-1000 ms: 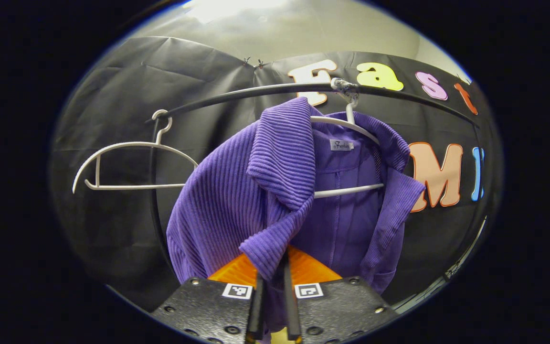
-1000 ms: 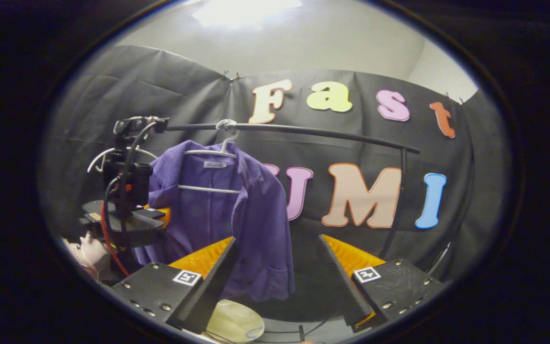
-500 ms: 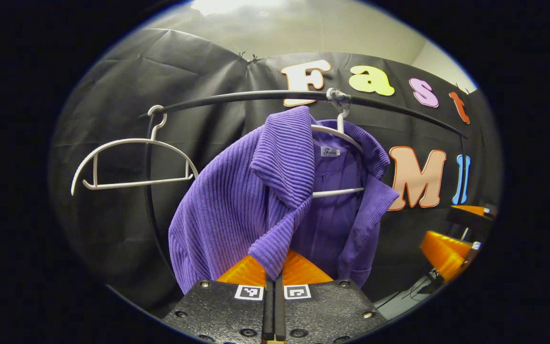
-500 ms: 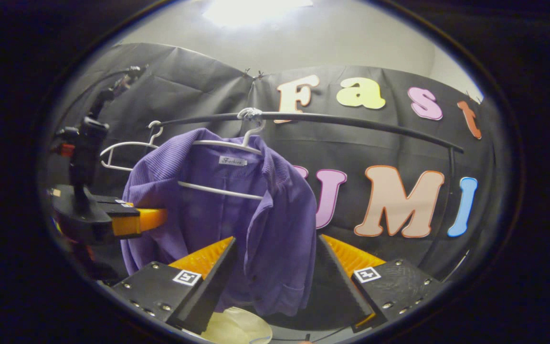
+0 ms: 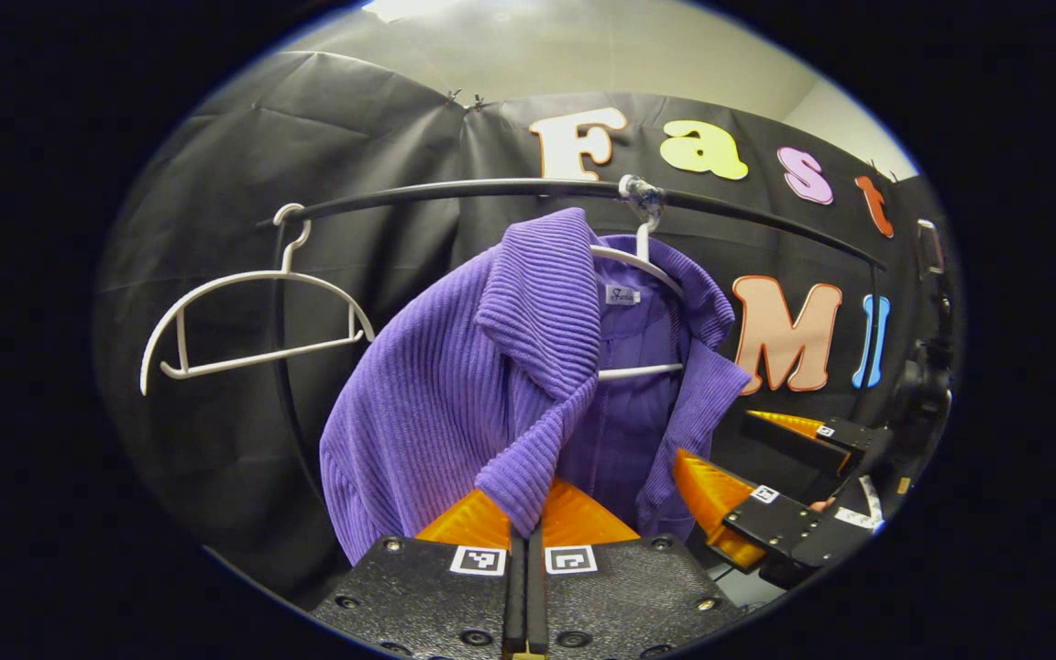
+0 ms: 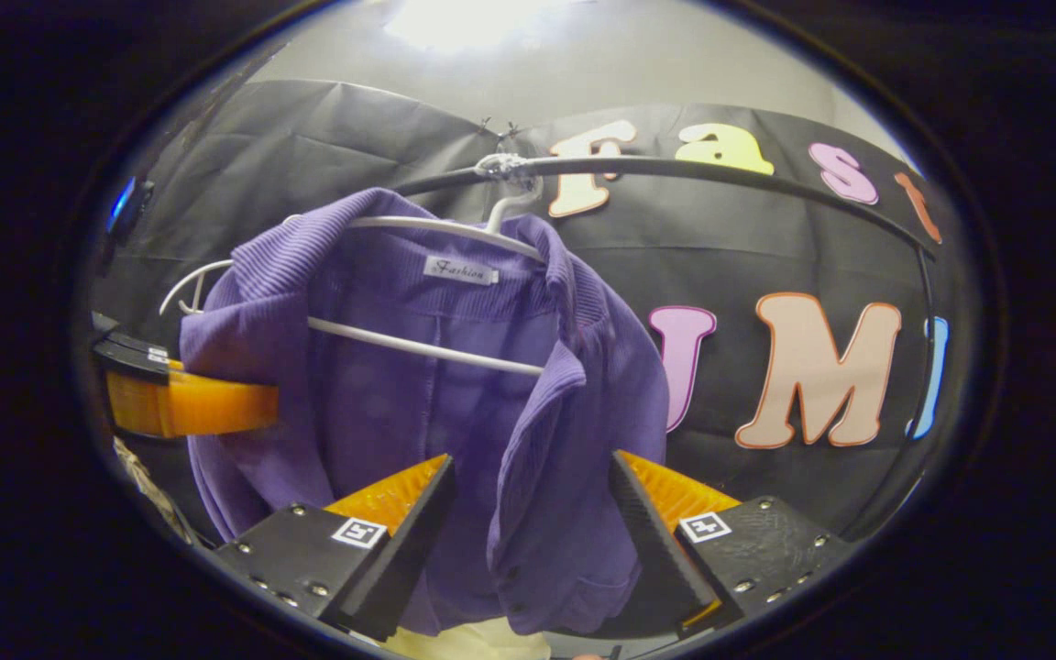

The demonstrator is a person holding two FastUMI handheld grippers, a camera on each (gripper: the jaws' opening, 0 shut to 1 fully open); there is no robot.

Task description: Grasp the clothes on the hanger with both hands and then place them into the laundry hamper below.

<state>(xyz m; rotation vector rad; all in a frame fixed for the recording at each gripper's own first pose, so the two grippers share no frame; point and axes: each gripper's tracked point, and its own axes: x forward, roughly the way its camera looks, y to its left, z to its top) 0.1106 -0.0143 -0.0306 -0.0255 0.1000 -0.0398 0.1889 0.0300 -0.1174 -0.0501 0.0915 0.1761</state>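
Observation:
A purple ribbed shirt (image 5: 455, 385) hangs on a white hanger (image 5: 643, 266) from a black rail (image 5: 455, 190). My left gripper (image 5: 526, 513) is shut on the shirt's folded front edge, low at the lapel. In the left gripper view, my right gripper (image 5: 714, 435) hovers open just right of the shirt's other front panel. In the right gripper view, the shirt (image 6: 381, 385) is close, and its right front panel hangs between the spread fingers of my right gripper (image 6: 531, 458), apparently untouched. The left gripper (image 6: 262, 403) meets the shirt's left edge.
An empty white hanger (image 5: 253, 312) hangs at the rail's left end beside the rack's upright post (image 5: 285, 367). A pale rounded object (image 6: 473, 639) shows below the shirt's hem. Black cloth wall stands close behind the rack.
My left gripper's fingers closed fully on the shirt's front edge. The right gripper came in toward the shirt, whose front panel now hangs between its open fingers.

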